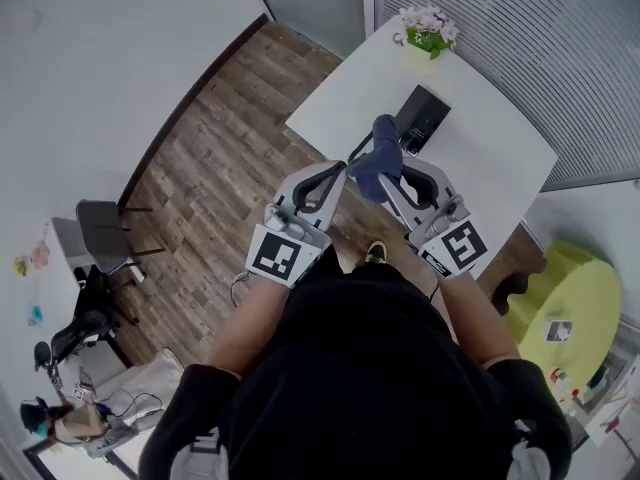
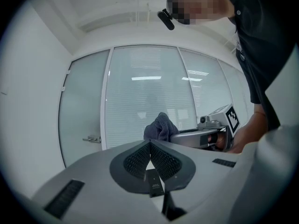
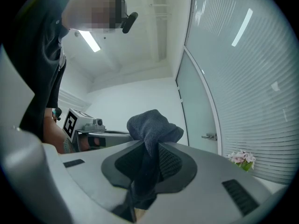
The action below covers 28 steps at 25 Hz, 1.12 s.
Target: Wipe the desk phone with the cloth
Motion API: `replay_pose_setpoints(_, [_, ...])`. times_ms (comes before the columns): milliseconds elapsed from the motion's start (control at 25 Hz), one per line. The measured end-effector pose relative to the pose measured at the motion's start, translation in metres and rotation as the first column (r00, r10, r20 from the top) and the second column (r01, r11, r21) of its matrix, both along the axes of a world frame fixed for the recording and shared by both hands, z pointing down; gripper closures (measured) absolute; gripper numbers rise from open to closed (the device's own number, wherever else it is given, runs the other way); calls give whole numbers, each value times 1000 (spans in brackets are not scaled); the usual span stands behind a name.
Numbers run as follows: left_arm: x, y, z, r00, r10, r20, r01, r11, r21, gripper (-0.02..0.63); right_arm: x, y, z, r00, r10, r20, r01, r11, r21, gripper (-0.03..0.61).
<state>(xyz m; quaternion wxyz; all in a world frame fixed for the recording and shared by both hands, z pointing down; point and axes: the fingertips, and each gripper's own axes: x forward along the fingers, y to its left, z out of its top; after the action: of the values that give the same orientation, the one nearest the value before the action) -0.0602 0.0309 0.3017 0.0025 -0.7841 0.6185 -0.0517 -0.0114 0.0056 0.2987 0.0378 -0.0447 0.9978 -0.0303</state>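
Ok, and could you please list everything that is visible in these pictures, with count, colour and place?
desk phone: one, black, on the table, beyond the grippers
cloth: one, dark blue, bunched, clamped in the right gripper
table: one, white, upper right
flowers: one small bunch, pink with green leaves, at the table's far corner
chair: one, grey, on the wood floor at left
yellow furniture: one piece, right of the table, kind unclear
left gripper: grey, jaws together, nothing between them
right gripper: grey, jaws closed on the cloth
person's shirt: black, bottom of head view
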Motion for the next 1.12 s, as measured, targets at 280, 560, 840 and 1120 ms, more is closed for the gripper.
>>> replay_pose_setpoints(280, [-7, -59, 18, 978, 204, -39, -204, 979, -8, 603, -3, -41, 9, 978, 201, -55, -202, 979, -1, 499])
replay_pose_setpoints(560, [-22, -108, 27, 911, 407, -73, -408, 913, -7, 603, -19, -80, 17, 908, 407, -99, -410, 912, -5, 499])
replay_pose_setpoints(840, [-45, -129, 37, 845, 525, -102, -529, 848, -16, 603, -34, -90, 27, 823, 555, -121, -560, 828, -15, 499])
replay_pose_setpoints(1120, [-42, -139, 52, 788, 608, -101, -614, 789, -40, 603, -23, -98, 35, 733, 662, -154, -670, 743, 5, 499])
